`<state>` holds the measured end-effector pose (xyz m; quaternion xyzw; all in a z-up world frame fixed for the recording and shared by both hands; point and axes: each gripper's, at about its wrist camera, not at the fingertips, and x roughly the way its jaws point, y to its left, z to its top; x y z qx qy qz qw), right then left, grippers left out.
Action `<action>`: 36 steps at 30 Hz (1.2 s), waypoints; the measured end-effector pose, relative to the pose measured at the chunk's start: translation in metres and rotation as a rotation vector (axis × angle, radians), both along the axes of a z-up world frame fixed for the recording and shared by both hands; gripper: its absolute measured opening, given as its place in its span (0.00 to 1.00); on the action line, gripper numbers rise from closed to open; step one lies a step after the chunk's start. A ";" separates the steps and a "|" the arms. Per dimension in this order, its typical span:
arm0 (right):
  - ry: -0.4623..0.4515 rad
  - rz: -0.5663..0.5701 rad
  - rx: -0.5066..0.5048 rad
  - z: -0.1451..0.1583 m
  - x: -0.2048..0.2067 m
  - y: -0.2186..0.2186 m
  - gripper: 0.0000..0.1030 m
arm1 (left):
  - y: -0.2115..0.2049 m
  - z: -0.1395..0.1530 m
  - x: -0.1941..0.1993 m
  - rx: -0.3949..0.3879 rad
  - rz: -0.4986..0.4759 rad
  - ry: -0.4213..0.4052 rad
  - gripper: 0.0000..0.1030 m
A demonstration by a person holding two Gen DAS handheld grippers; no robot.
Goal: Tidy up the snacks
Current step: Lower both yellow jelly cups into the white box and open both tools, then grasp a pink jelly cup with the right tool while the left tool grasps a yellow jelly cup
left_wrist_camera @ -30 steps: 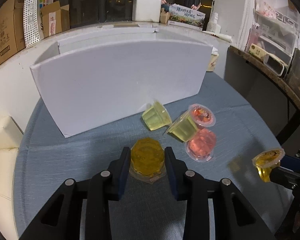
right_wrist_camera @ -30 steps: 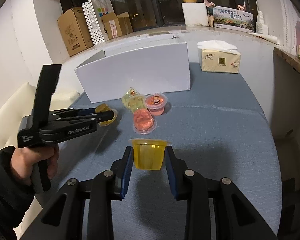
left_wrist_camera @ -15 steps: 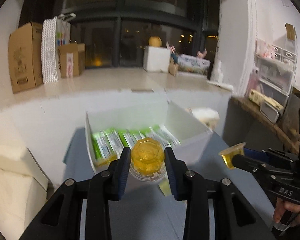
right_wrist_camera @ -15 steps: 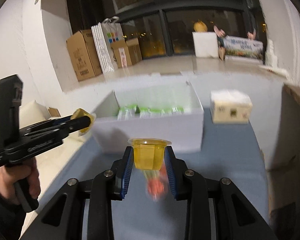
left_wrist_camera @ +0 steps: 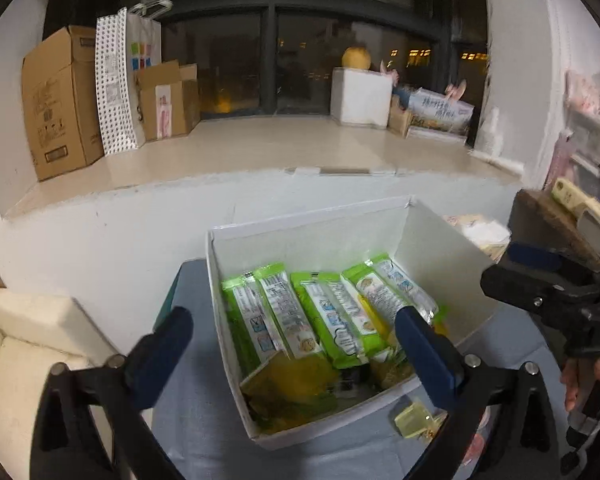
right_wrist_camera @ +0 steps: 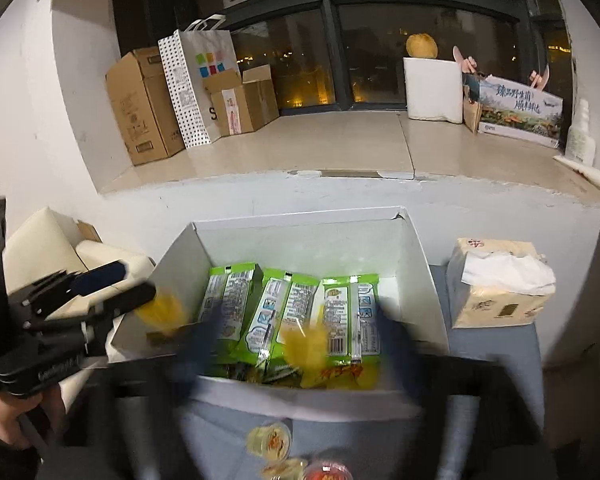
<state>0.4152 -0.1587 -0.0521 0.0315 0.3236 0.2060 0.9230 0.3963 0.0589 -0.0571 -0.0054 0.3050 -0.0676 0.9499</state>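
A white box (left_wrist_camera: 312,224) on the blue-grey tablecloth holds several green snack packets (left_wrist_camera: 332,312). My left gripper (left_wrist_camera: 296,344) hangs over the box's near left corner with its jaws opening. An orange jelly cup (left_wrist_camera: 288,384), blurred, lies loose in the box beneath it. In the right wrist view my right gripper (right_wrist_camera: 296,348) is over the box's near wall (right_wrist_camera: 300,396), jaws opening and blurred. A second orange jelly cup (right_wrist_camera: 304,344) drops free between its fingers. Neither pair of pads presses on anything.
More jelly cups (right_wrist_camera: 270,440) sit on the cloth in front of the box, one yellow-green (left_wrist_camera: 414,420). A tissue pack (right_wrist_camera: 500,288) stands right of the box. A cream cushion (left_wrist_camera: 32,340) lies at the left, a wall and window ledge behind.
Both grippers rose and moved forward over the box, each carrying an orange jelly cup. Both jaws have now spread wide and the cups have come free.
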 end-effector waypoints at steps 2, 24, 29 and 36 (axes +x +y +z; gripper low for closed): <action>0.001 -0.006 0.018 -0.004 -0.004 -0.008 1.00 | 0.004 -0.006 -0.003 0.005 0.003 0.007 1.00; 0.062 -0.052 -0.015 -0.075 -0.146 -0.049 1.00 | -0.029 -0.043 -0.190 -0.100 -0.054 0.063 1.00; 0.100 -0.064 -0.048 -0.098 -0.140 -0.044 1.00 | -0.040 -0.053 -0.206 -0.083 -0.078 0.090 1.00; 0.118 -0.047 -0.062 -0.116 -0.134 -0.022 0.96 | -0.039 -0.065 -0.209 -0.086 -0.063 0.120 1.00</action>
